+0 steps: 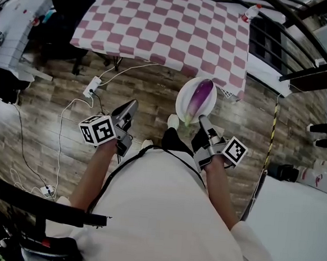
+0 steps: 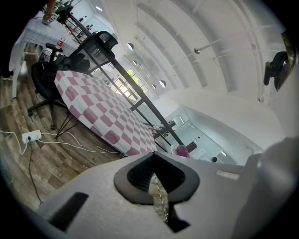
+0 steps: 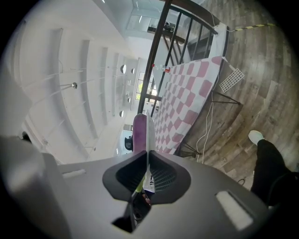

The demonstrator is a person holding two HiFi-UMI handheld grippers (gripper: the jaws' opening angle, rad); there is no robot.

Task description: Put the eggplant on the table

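my right tongs pinch the rim of the plate so the eggplant lies cradled on it, above the floor just short of the bench, while my left tongs hang closed on nothing, spare.

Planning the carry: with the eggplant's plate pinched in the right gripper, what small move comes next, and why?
Probably carry the plate level toward the checkered table: the right gripper clamps only its rim, the eggplant lies loose on it, and both hang over floor short of the table.
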